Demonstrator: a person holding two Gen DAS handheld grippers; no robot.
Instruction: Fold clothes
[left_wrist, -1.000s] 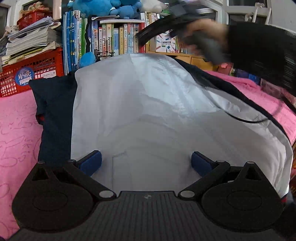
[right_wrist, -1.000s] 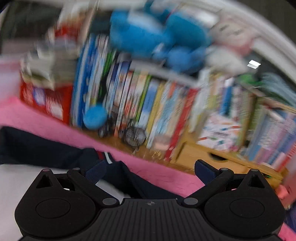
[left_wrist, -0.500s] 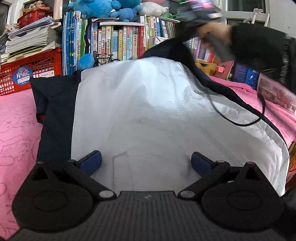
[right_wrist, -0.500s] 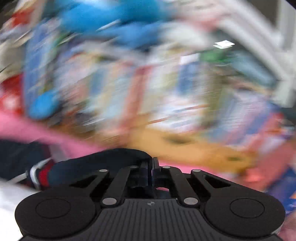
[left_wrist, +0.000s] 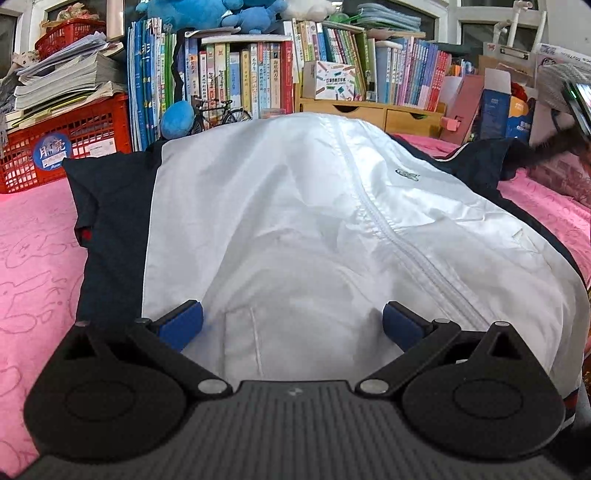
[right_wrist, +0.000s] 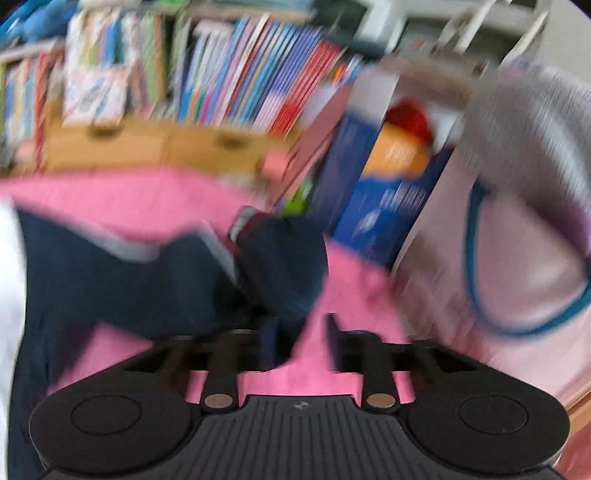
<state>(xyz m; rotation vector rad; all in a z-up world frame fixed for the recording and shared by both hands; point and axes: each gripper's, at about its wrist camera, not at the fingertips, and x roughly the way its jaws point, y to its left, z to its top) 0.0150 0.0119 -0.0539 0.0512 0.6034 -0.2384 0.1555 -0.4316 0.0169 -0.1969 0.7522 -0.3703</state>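
A white jacket (left_wrist: 295, 221) with navy sleeves and a front zipper lies spread on the pink bed cover (left_wrist: 33, 258). My left gripper (left_wrist: 291, 325) hovers open low over its near hem, with white fabric between the blue pads but not pinched. One navy sleeve (left_wrist: 110, 206) lies flat on the left. The other navy sleeve (left_wrist: 484, 166) stretches out to the right. In the blurred right wrist view, that sleeve's cuff (right_wrist: 280, 266) lies just beyond my right gripper (right_wrist: 301, 339), whose fingers stand apart with pink cover showing between them.
A packed bookshelf (left_wrist: 258, 74) and wooden drawers (left_wrist: 369, 110) line the far side of the bed. A red crate (left_wrist: 74, 136) with stacked papers stands at the back left. Boxes and a grey bag (right_wrist: 535, 184) crowd the right side.
My right gripper carried the navy sleeve from above the jacket out to the right and down, then its fingers parted. The jacket's zippered front now shows. The left gripper stayed put.
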